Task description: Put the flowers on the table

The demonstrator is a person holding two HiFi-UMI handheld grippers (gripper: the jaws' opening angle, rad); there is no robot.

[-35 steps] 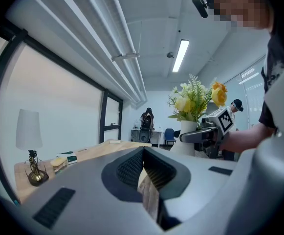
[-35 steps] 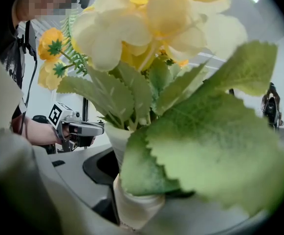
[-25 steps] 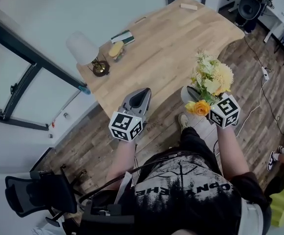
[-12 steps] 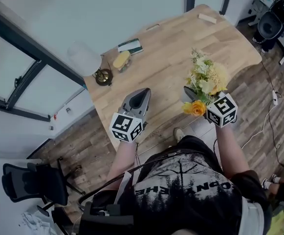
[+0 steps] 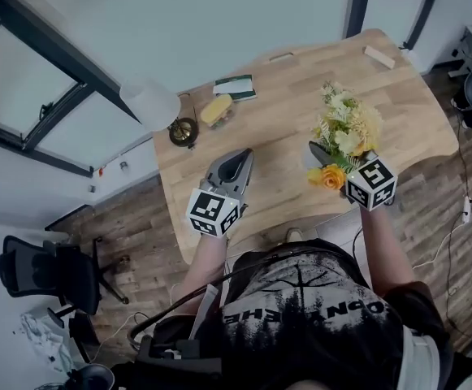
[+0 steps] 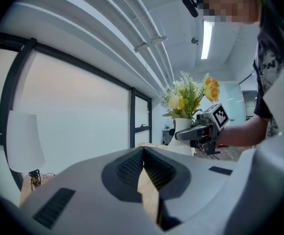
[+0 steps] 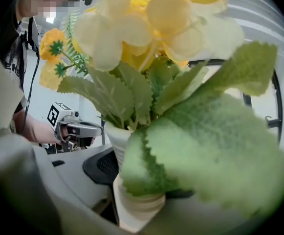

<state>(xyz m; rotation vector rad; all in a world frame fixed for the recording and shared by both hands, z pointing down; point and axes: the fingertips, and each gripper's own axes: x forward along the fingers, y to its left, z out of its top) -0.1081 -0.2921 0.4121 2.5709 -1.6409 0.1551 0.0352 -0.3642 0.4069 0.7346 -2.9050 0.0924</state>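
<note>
2 grippers are over the near edge of the light wooden table (image 5: 284, 88). The right gripper (image 5: 318, 154) has its jaws clamped on the white ribbed vase (image 7: 132, 204), which stands upright between them. The vase's yellow and cream flowers with green leaves (image 5: 345, 128) rise above the jaws. The left gripper (image 5: 237, 159) has its jaws pressed together with nothing between them. Ahead of these jaws and to their left stands a white-shaded lamp (image 5: 150, 102).
</note>
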